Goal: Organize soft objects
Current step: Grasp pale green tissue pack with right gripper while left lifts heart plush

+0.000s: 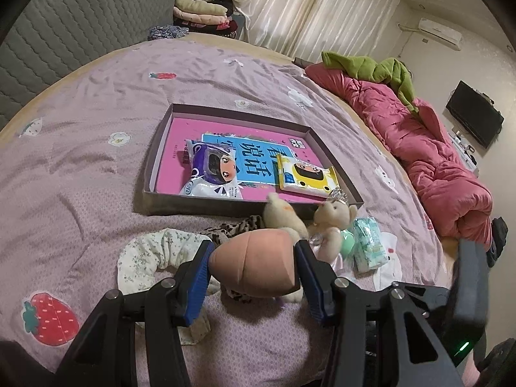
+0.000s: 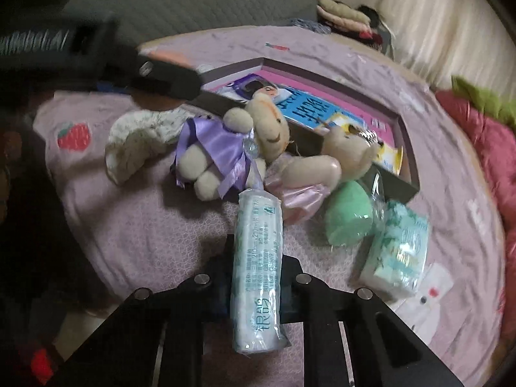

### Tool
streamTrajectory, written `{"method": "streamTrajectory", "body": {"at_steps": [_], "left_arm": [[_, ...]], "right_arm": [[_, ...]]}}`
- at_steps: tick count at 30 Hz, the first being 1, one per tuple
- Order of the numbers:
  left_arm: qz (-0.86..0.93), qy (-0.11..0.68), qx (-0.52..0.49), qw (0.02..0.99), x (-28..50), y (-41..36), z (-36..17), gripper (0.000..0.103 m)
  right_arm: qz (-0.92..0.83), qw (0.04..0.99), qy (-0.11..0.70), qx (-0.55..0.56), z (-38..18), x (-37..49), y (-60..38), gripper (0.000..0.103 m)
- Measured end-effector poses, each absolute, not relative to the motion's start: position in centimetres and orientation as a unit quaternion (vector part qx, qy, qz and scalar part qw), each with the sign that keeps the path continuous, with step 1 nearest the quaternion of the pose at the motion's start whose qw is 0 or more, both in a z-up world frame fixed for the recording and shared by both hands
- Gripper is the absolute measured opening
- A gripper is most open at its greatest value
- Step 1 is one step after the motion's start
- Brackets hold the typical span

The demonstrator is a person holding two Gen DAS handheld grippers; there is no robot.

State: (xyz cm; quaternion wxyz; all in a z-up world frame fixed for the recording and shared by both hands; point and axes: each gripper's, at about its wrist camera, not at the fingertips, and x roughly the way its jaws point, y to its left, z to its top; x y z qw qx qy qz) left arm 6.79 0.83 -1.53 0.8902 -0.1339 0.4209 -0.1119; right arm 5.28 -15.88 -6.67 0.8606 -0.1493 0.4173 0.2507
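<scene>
My left gripper is shut on an orange plush carrot, held above the bed just short of the shallow box. The box holds a blue book and two wipe packs. My right gripper is shut on a white tissue pack, lifted over the toy pile. Below lie a bear in a purple dress, a bear in a pink dress, a green sponge and another tissue pack.
A floral fabric roll and leopard-print cloth lie on the pink strawberry bedsheet. A rolled pink quilt with a green garment lies along the right edge. Folded clothes sit by the headboard.
</scene>
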Motion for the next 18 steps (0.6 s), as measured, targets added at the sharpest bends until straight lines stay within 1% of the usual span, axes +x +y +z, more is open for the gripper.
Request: {"method": "streamTrajectory", "body": {"at_steps": [4, 7, 12, 18], "left_arm": [[-0.112, 0.421, -0.138, 0.890, 7.1, 1.0, -1.4, 0.052], [-0.113, 0.418, -0.136, 0.891, 7.6, 0.9, -1.2, 0.052], [-0.108, 0.409, -0.131, 0.897, 8.6, 1.0, -0.8, 0.052], [-0.096, 0.393, -0.124, 0.906, 10.8, 1.5, -0.2, 0.052]], "right_arm": [[0.244, 0.875, 0.412, -0.069, -4.8, 6.0, -18.4, 0.018], [0.240, 0.890, 0.387, -0.012, -2.6, 6.6, -20.0, 0.018], [0.225, 0.908, 0.353, 0.018, 0.3, 8.1, -21.2, 0.018], [0.224, 0.913, 0.337, 0.048, 1.6, 10.0, -22.0, 0.018]]}}
